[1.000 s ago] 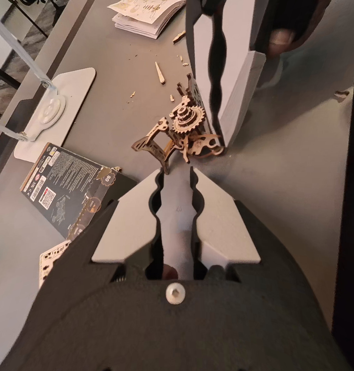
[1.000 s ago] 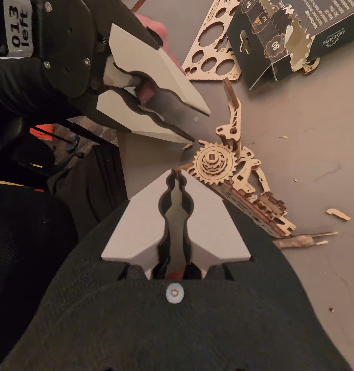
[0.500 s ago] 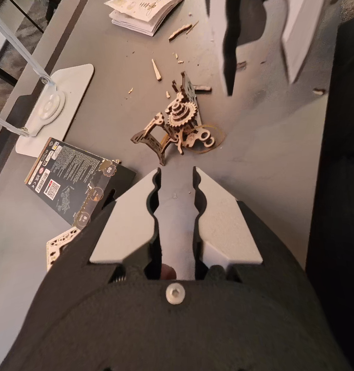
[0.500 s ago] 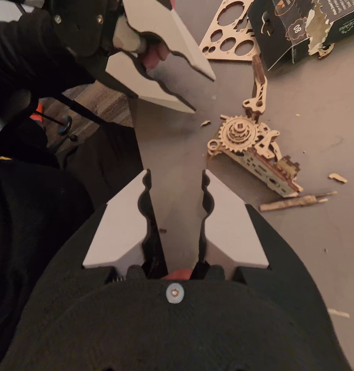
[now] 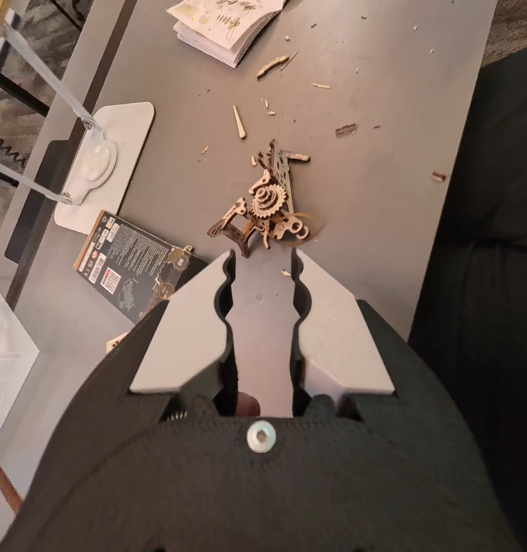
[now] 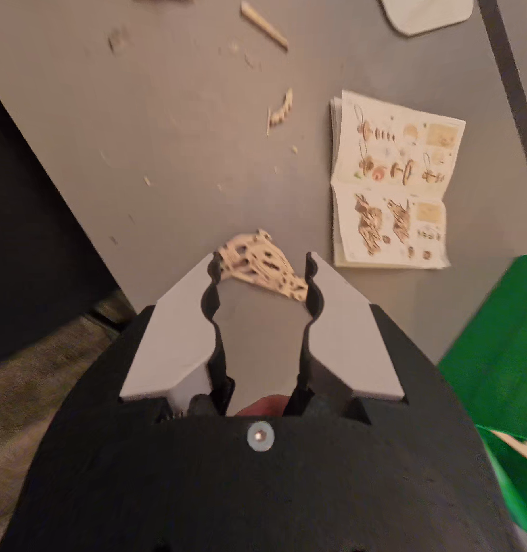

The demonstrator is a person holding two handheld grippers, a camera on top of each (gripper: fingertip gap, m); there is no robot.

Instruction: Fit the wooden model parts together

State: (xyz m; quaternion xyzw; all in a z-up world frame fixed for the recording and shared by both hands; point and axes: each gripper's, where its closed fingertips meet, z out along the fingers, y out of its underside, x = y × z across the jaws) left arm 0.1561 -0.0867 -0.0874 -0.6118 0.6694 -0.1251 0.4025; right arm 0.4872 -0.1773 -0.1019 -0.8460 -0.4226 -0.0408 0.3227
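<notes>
We hold both tools apart and empty: left tool (image 5: pixel 263 254) faces the geared assembly (image 5: pixel 266 206) at twelve o'clock on the surface (image 5: pixel 375 149), right tool (image 6: pixel 260 258) over a loose wooden part (image 6: pixel 256 265); we should pinch its flat edges gently.

I see a matte grey flat tabletop (image 5: pixel 172 155) under warm, dim light. Beyond its edge lies mottled brownish carpet (image 6: pixel 32 385).

On the grey table (image 5: pixel 375 209) lie a dark box (image 5: pixel 130 265), an open booklet (image 6: pixel 390 185) and a white stand base (image 5: pixel 112 155).
</notes>
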